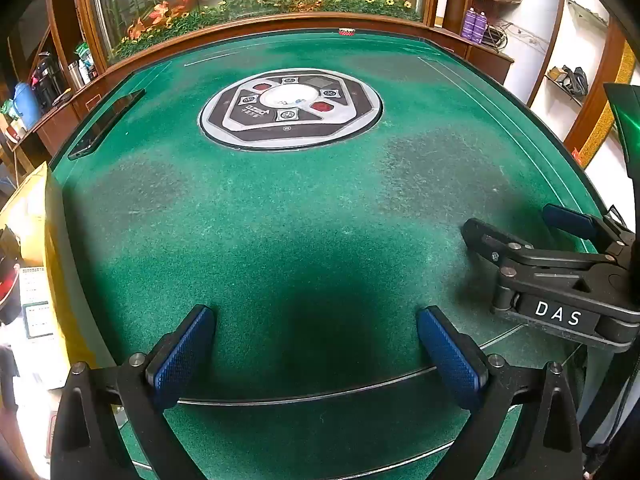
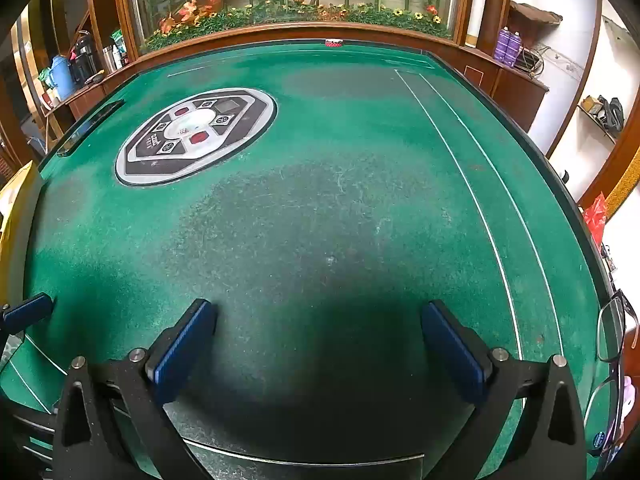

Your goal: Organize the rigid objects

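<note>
Starting at the far left of the left wrist view: a yellow object [image 1: 36, 216] sits beside the counter [image 1: 280, 208], cut off by the frame, identity unclear.

Dark flat slab [image 1: 108, 124] lies on the counter's left rim. Long axis follows the rim, running from near-left to far-right. Surface detail too dark to read. Same slab in the right wrist view [image 2: 90, 128], same heading.

Left gripper [image 1: 316, 314]: fingers spread wide, nothing between them, only green felt and shadow. In the right wrist view just one of its blue pads [image 2: 28, 312] shows at the left edge; the rest is cut off.

Round control panel [image 1: 290, 110] is set flush in the counter's centre, well apart from both grippers.

Small red-and-white object [image 1: 346, 32] rests at the far rim, too small to identify; orientation cannot be told.

Right gripper [image 2: 320, 308]: fingers apart, holding nothing, hovering over the near part of the felt. From the left wrist view it enters at the right [image 1: 516, 220], pointing left across the counter, body partly out of frame.

Glasses [image 2: 611, 330] sit at the counter's right edge, heavily distorted by the lens, lower half hard to make out; the frame appears to run along the edge, near to far.
</note>
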Demonstrator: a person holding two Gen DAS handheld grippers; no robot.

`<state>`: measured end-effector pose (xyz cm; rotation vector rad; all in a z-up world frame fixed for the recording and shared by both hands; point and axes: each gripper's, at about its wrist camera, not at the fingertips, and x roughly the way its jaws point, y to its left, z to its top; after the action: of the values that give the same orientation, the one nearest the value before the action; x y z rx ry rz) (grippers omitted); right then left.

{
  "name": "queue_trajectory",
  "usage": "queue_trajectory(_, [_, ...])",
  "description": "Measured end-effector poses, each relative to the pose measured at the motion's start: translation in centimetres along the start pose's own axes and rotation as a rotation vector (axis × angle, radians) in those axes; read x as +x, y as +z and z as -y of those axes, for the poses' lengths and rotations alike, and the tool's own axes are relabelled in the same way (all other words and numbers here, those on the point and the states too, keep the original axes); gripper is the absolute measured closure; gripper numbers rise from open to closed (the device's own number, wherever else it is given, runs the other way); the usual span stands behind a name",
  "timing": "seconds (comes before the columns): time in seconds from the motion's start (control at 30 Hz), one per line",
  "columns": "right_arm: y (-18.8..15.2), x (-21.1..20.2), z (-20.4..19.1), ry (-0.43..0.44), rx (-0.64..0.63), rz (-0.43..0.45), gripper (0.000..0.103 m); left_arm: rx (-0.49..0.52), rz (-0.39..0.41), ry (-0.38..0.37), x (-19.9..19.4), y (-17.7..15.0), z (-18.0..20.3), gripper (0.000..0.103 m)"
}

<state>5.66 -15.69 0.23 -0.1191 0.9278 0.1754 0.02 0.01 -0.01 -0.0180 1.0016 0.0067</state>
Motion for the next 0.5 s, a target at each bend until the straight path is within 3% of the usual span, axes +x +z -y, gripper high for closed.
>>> queue_trajectory(0.5, [0.0, -0.01, 0.01, 0.002, 0.002, 0.002, 0.0, 0.001, 0.001, 0.001, -0.02, -0.03, 0.02, 0.0])
